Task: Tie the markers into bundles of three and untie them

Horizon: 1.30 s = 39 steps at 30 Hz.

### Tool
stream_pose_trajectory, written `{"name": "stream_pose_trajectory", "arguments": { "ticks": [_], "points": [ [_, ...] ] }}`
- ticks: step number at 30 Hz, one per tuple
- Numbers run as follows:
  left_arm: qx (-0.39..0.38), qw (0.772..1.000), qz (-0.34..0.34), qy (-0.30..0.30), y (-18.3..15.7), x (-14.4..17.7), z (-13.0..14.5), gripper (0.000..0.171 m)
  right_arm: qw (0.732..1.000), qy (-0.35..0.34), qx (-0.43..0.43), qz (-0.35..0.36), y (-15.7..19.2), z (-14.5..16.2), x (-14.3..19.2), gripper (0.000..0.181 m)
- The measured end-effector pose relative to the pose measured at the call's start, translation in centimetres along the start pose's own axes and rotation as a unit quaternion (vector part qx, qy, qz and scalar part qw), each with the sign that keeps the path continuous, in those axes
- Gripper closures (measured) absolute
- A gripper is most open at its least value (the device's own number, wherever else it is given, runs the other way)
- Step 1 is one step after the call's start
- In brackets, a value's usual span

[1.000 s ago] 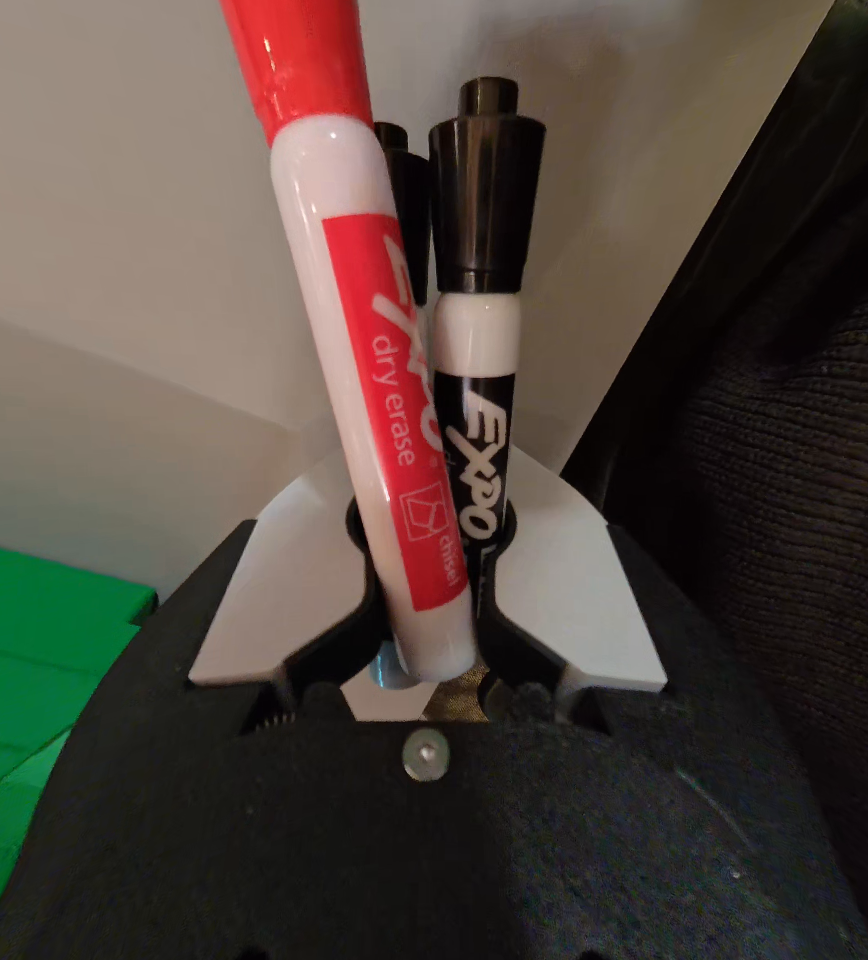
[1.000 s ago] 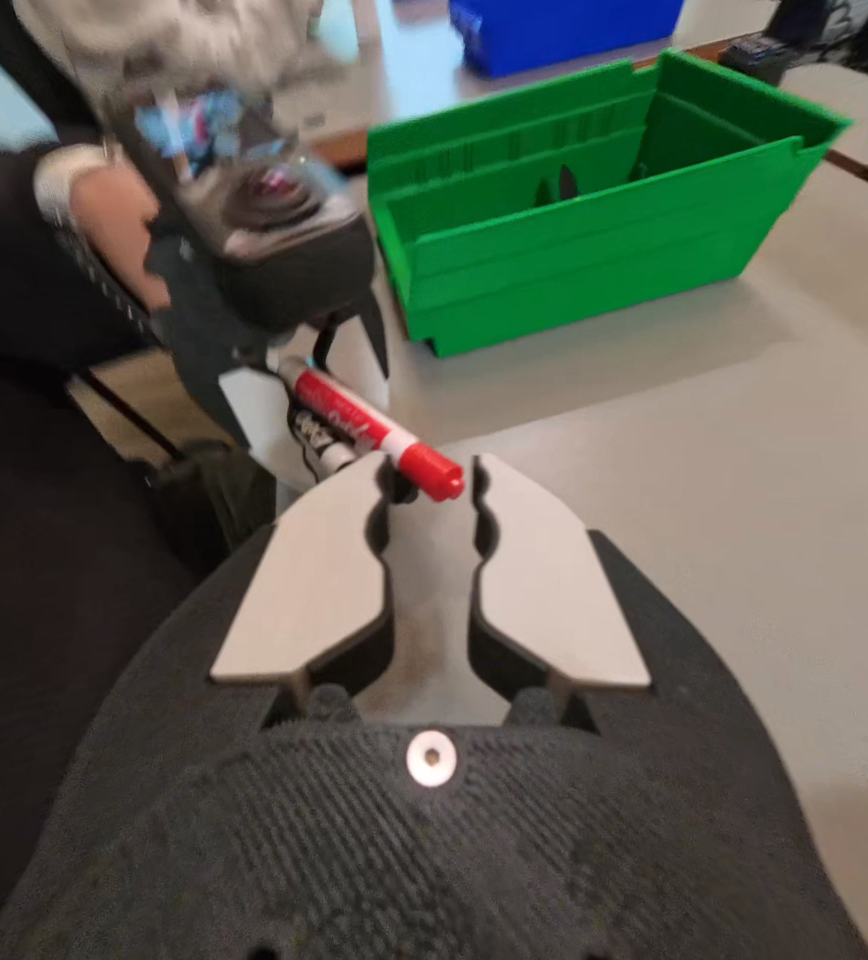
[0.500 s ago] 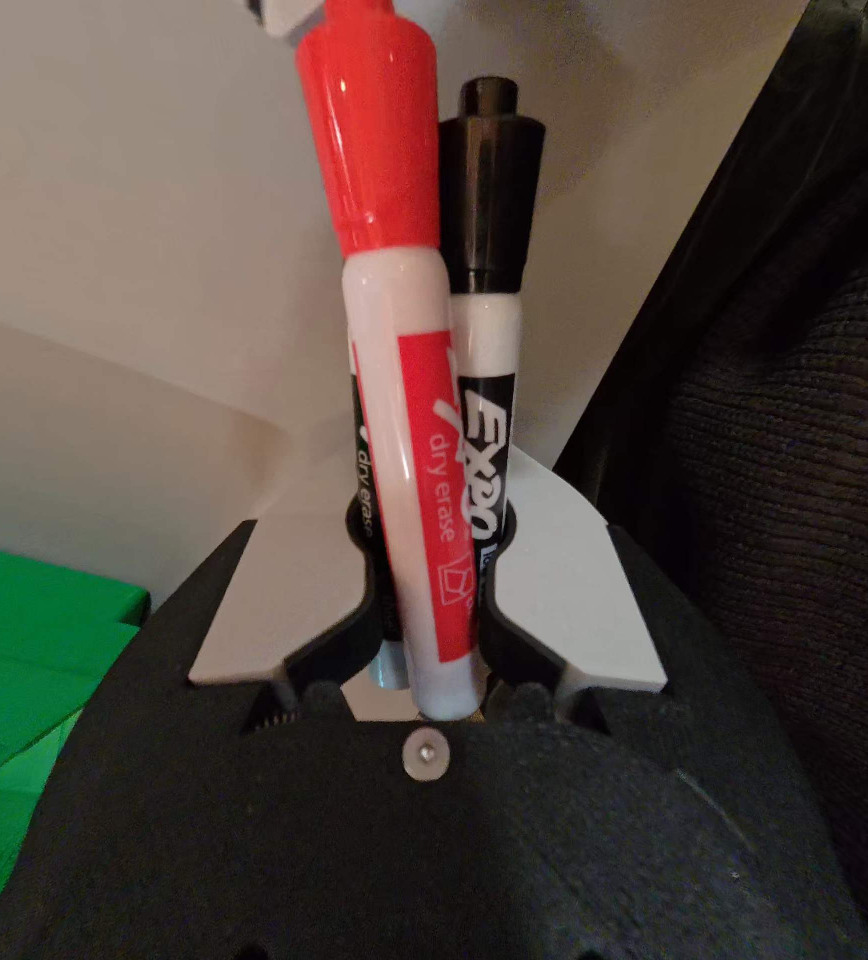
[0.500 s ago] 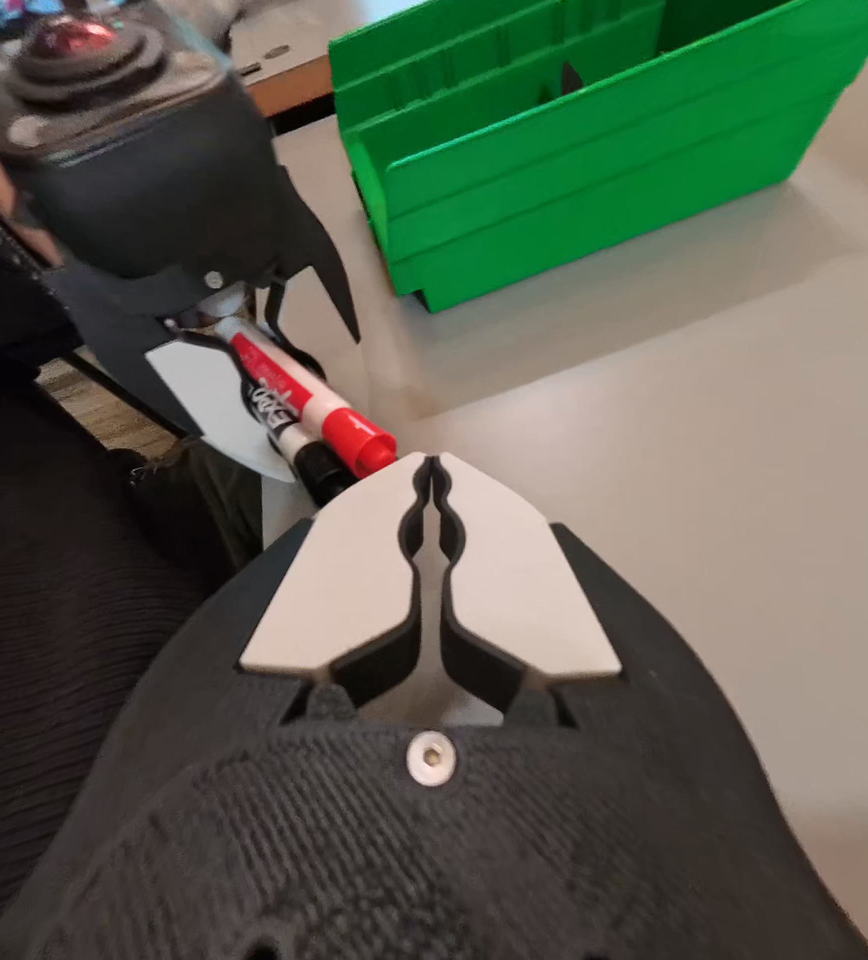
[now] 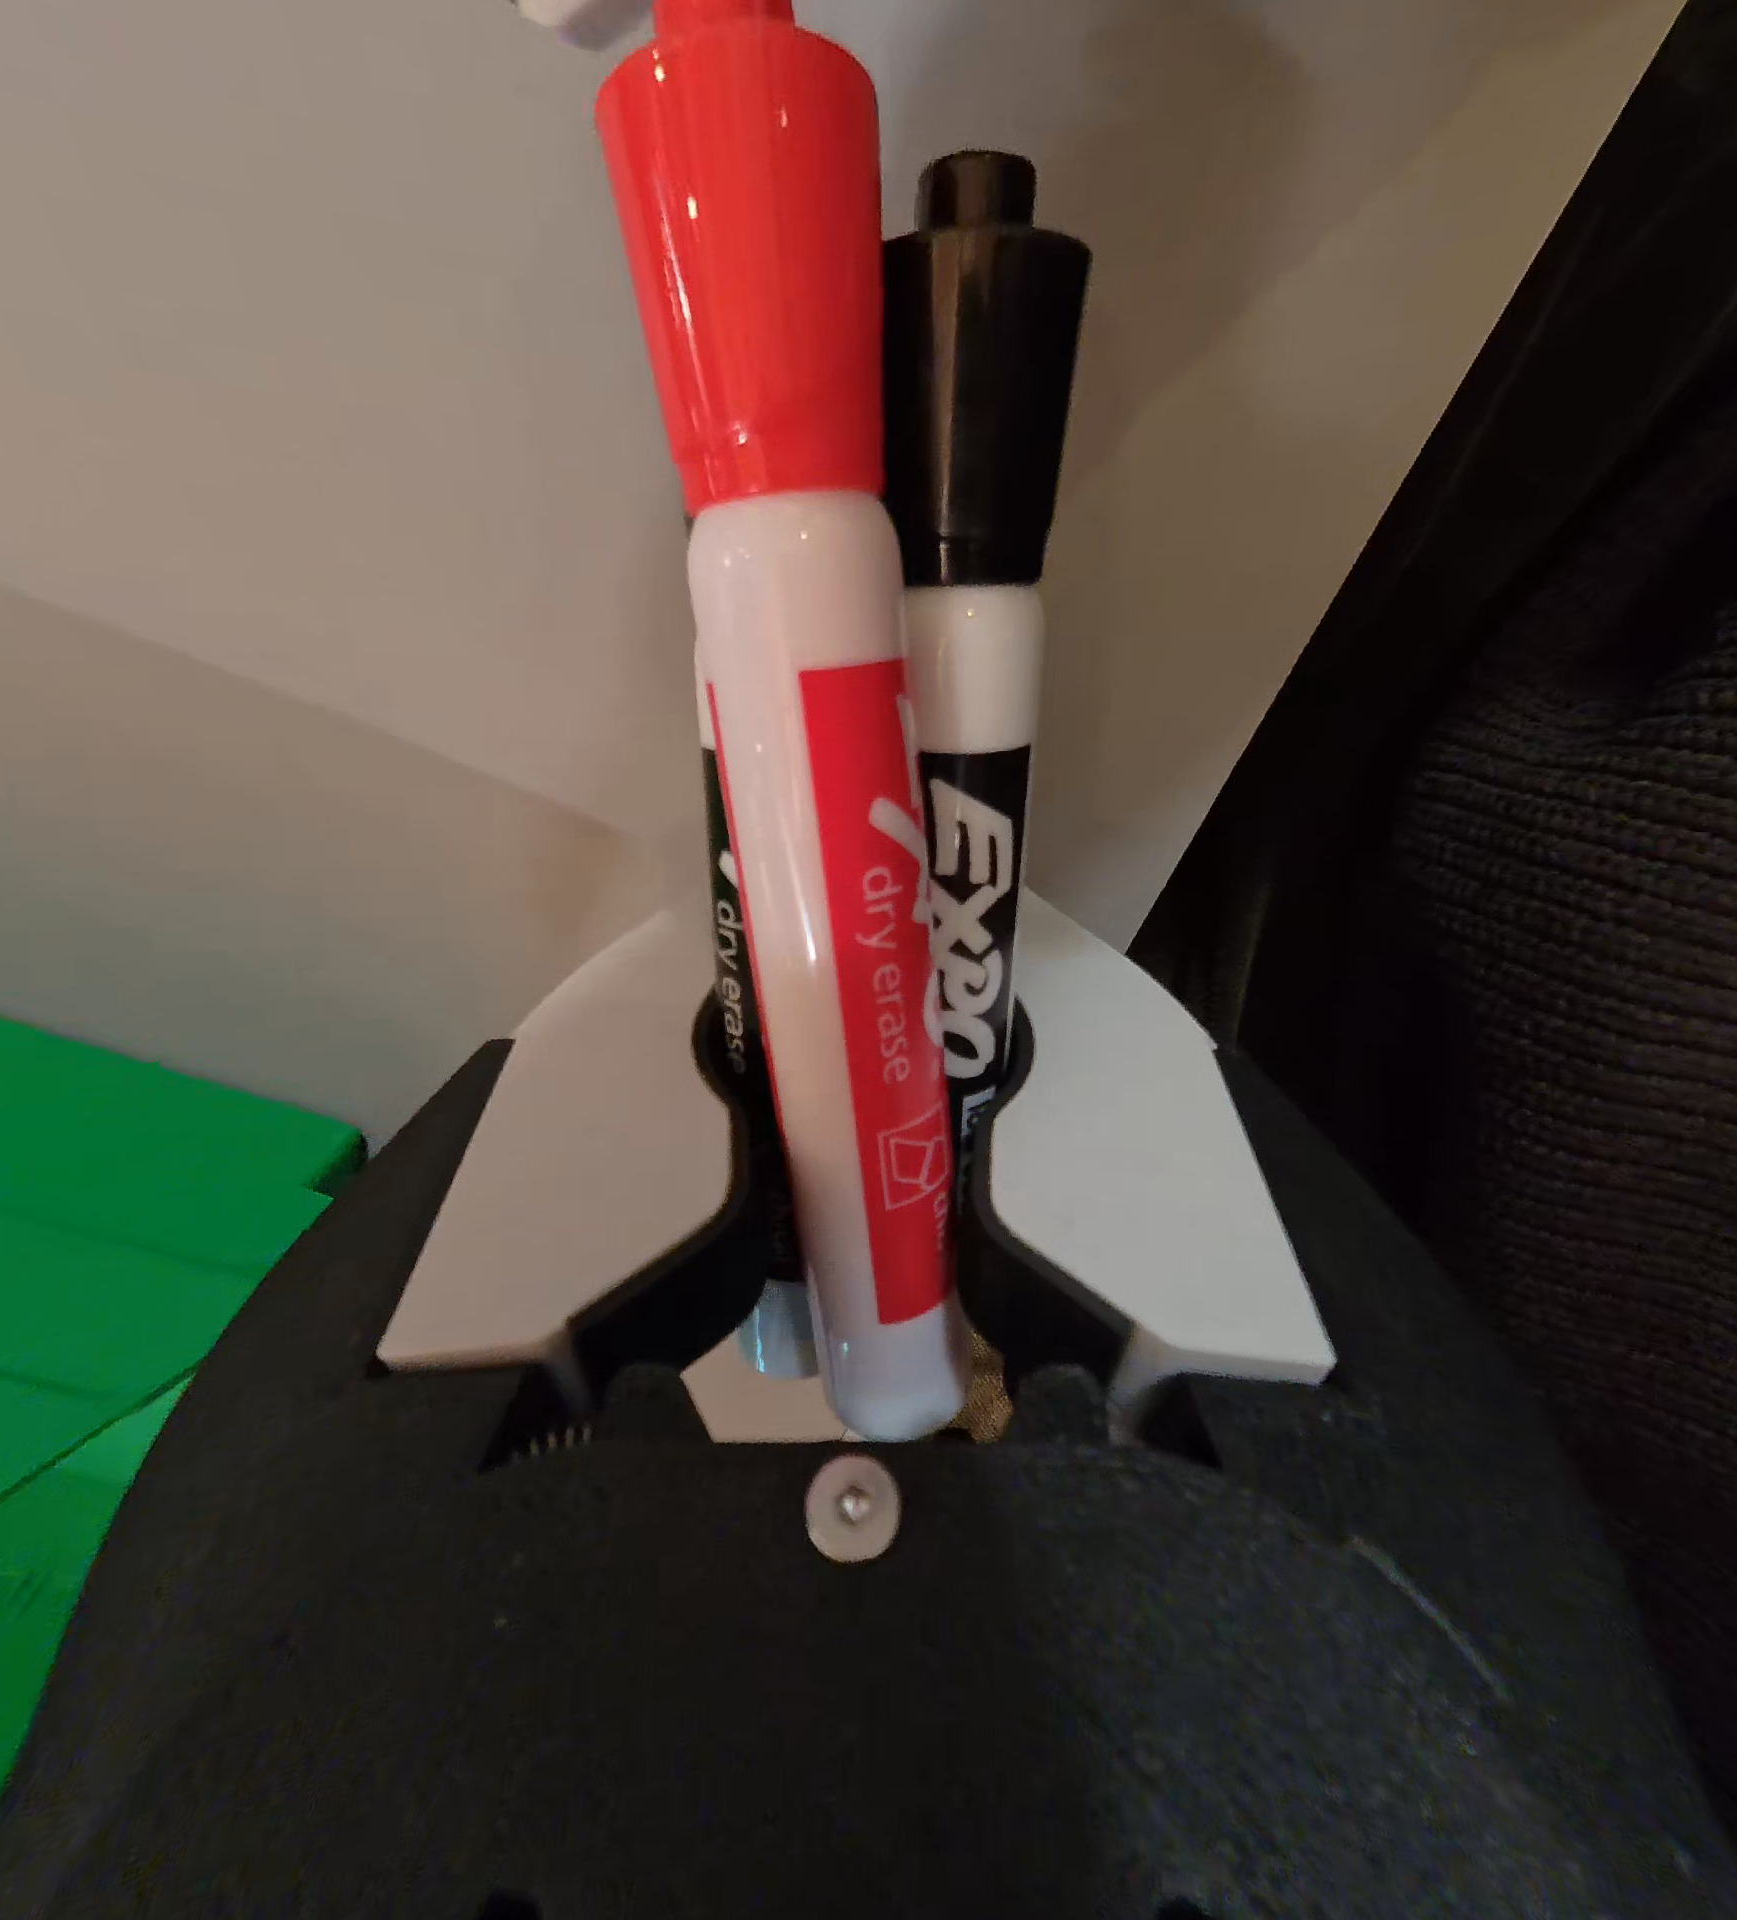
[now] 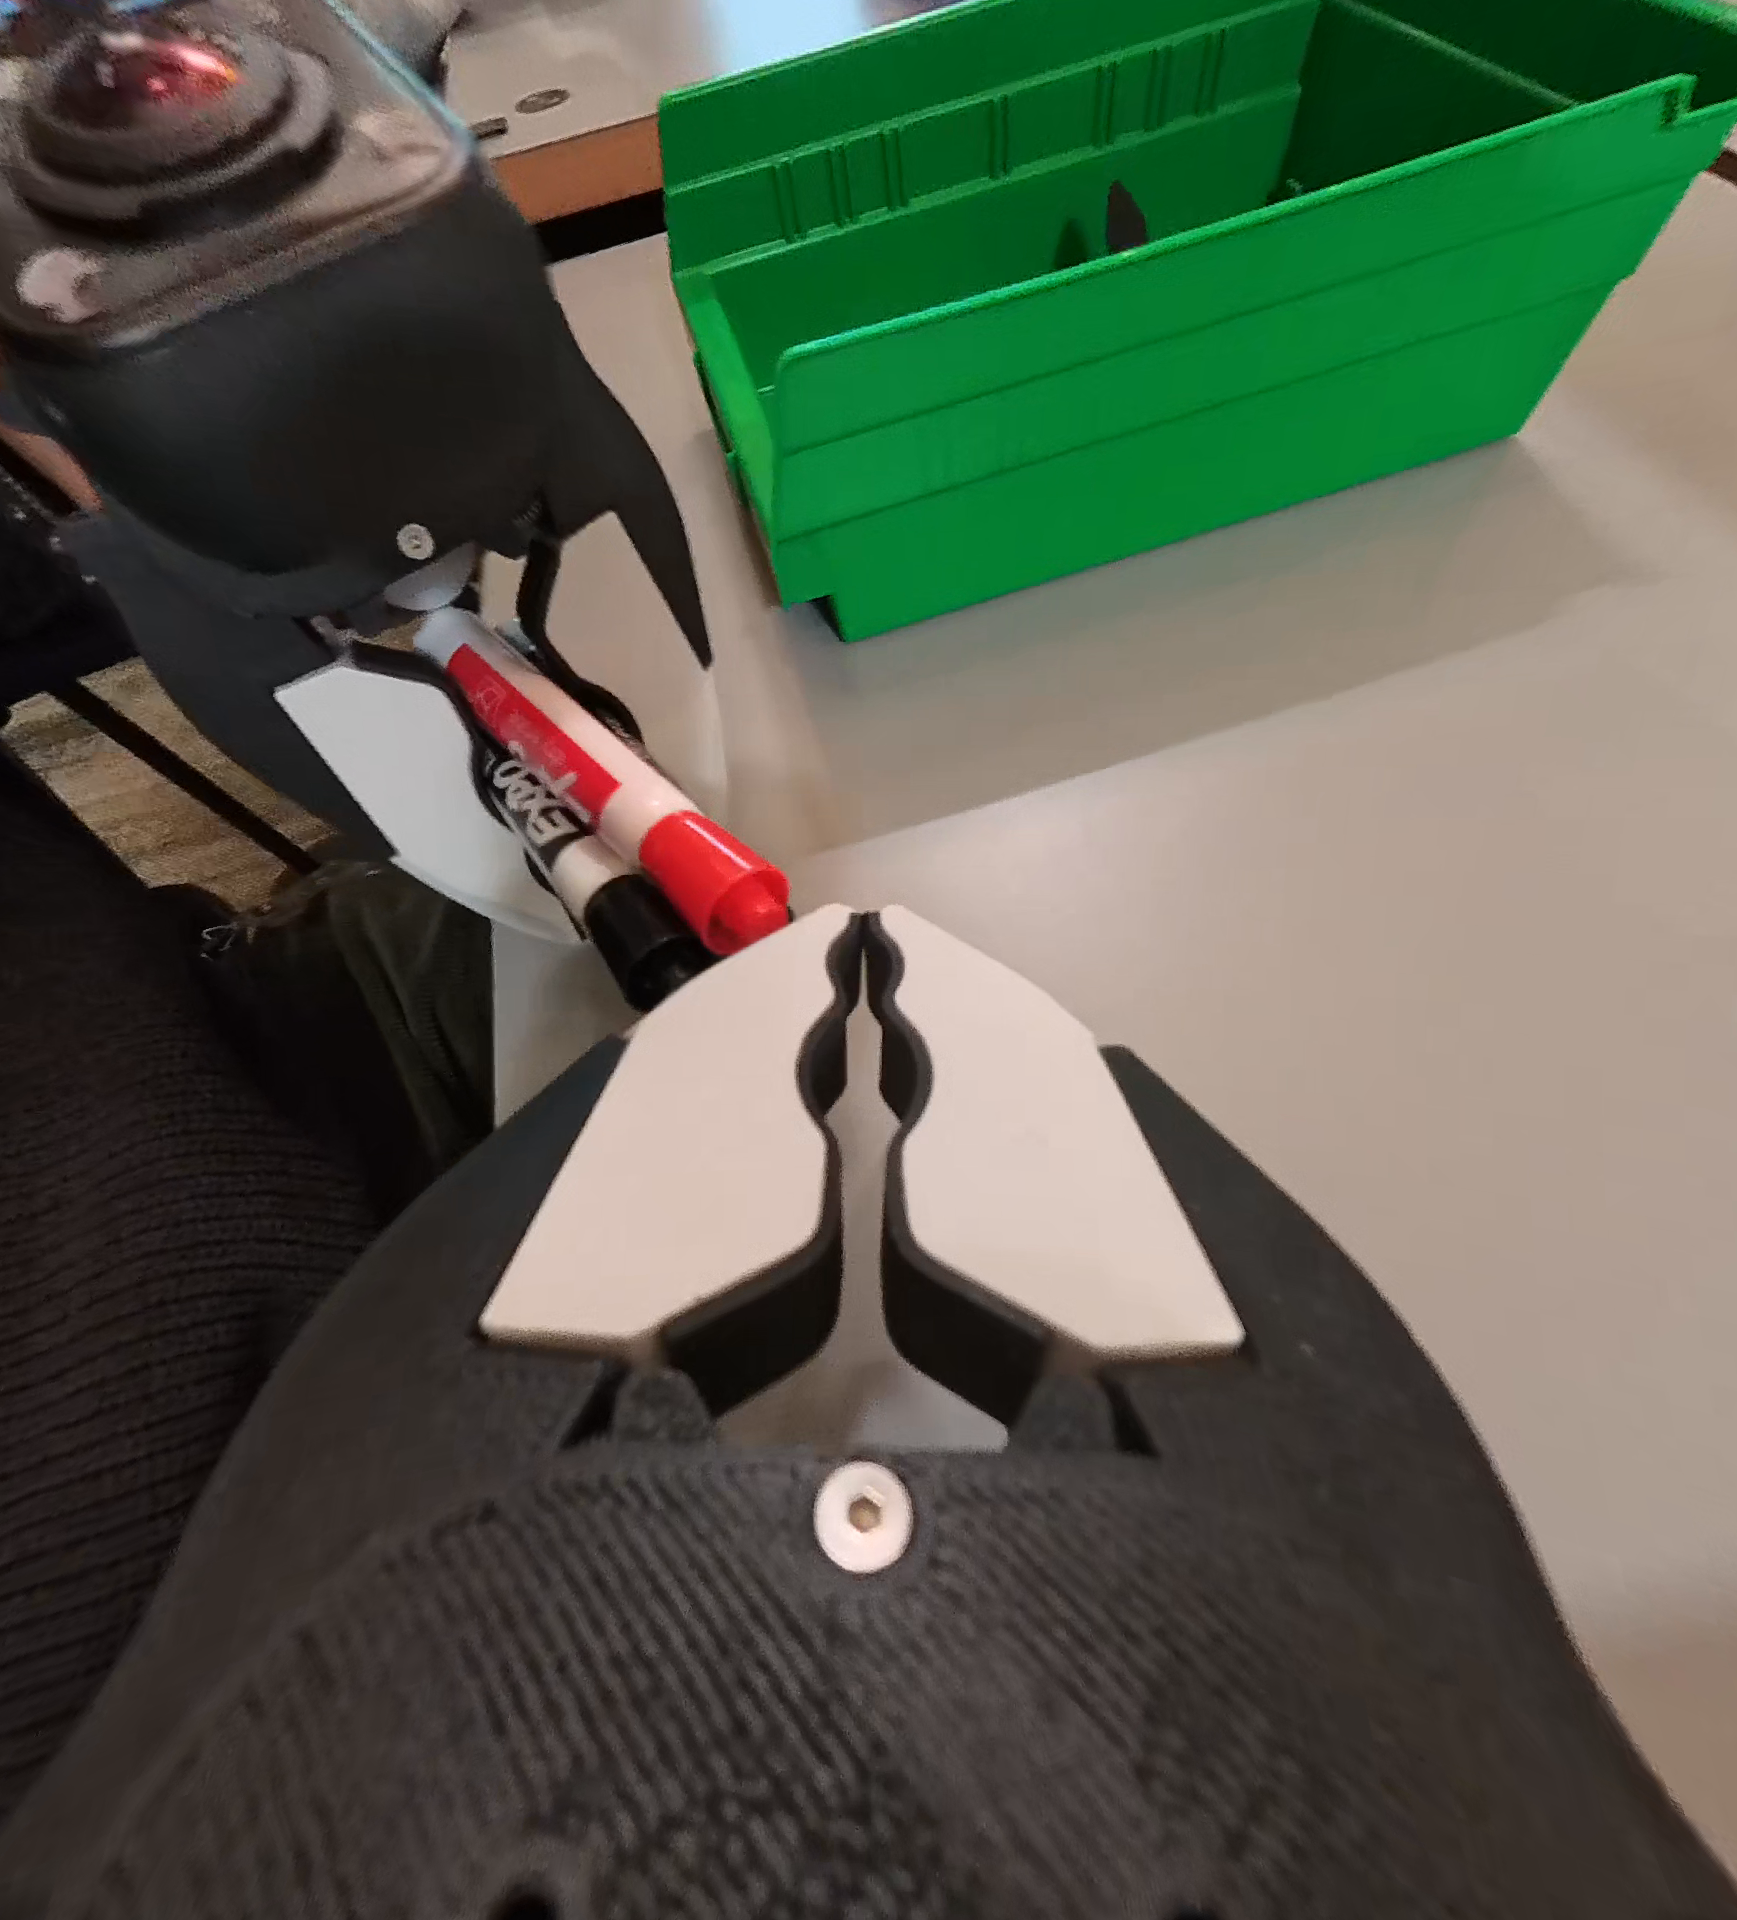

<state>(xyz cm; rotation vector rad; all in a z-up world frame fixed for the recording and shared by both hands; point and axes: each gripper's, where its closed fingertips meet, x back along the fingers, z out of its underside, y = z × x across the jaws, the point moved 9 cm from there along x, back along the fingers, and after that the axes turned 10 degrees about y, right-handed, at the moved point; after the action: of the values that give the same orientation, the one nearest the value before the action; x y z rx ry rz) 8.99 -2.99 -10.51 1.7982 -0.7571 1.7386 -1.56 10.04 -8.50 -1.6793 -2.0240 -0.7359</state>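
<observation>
My left gripper [image 5: 853, 925] is shut on a bundle of dry-erase markers that point forward. A red-capped marker [image 5: 802, 831] lies on top, a black-capped marker [image 5: 978, 582] is to its right, and a third dark marker [image 5: 729, 935] is mostly hidden on the left. In the right wrist view the left gripper [image 6: 552, 790] holds the red marker [image 6: 625, 790] and a black marker [image 6: 625, 914] low over the table edge. My right gripper [image 6: 859, 920] is shut and empty. Its fingertips [image 6: 802, 945] are against the end of the red cap.
A green plastic bin [image 6: 1155, 436] stands on the pale grey table [image 6: 1363, 987] at the back, with its open front facing me; its corner shows in the left wrist view [image 5: 64, 1299]. A person's dark knit clothing [image 6: 64, 1195] fills the left side. My right fingertips sit around 11 cm from my left ones.
The right gripper closed and came up to the red cap's end. The red marker slid back into the left gripper and straightened alongside the black markers.
</observation>
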Motion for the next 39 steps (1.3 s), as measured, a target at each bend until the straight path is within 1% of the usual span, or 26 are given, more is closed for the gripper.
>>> {"name": "stream_pose_trajectory", "arguments": {
  "ticks": [3,6,9,14,19,22,25,28,31,34,36,38,39],
  "points": [
    [0.002,1.000,-0.002,0.002,0.1,-0.1,0.0,0.125,1.000,0.005,0.024,-0.012,0.7,0.0,-0.2,0.181],
    [0.007,1.000,0.000,0.004,0.2,-0.1,0.1,0.125,0.998,0.018,0.052,0.007,1.1,0.0,-0.4,0.180],
    [0.006,1.000,-0.001,0.004,0.2,-0.1,0.2,0.125,0.998,0.023,0.064,0.008,1.3,0.1,-0.6,0.179],
    [0.006,1.000,-0.001,0.005,0.2,-0.2,0.2,0.125,0.998,0.021,0.059,0.009,1.1,0.1,-0.4,0.177],
    [0.005,1.000,0.011,0.007,0.0,-0.1,0.4,0.125,0.999,0.016,0.032,0.016,0.4,0.1,-0.1,0.167],
    [0.007,1.000,0.020,0.007,-0.4,0.1,1.1,0.126,0.999,0.016,0.021,0.031,-0.3,0.0,0.2,0.162],
    [0.025,0.999,0.032,0.005,-0.9,0.2,2.9,0.126,0.998,0.006,0.025,0.055,-1.3,-1.0,0.5,0.160],
    [0.053,0.998,0.040,0.015,-1.4,0.3,5.4,0.126,0.998,-0.014,0.038,0.049,-2.1,-4.2,0.3,0.155],
    [0.079,0.996,0.037,0.025,-1.7,0.6,7.5,0.126,0.995,-0.011,0.089,0.043,-3.1,-9.5,-1.5,0.148],
    [0.101,0.994,0.035,0.022,-2.1,0.8,8.8,0.126,0.986,0.016,0.153,0.058,-4.2,-15.2,-5.0,0.144],
    [0.111,0.993,0.036,0.015,-2.5,0.9,9.5,0.126,0.981,0.038,0.182,0.051,-4.4,-18.8,-8.1,0.143],
    [0.117,0.992,0.042,0.010,-3.0,0.8,10.0,0.126,0.972,0.092,0.210,0.041,-4.6,-21.6,-11.9,0.143],
    [0.116,0.992,0.049,0.012,-3.3,0.7,10.3,0.127,0.964,0.137,0.224,0.040,-4.8,-22.6,-14.1,0.144]
  ]
}}
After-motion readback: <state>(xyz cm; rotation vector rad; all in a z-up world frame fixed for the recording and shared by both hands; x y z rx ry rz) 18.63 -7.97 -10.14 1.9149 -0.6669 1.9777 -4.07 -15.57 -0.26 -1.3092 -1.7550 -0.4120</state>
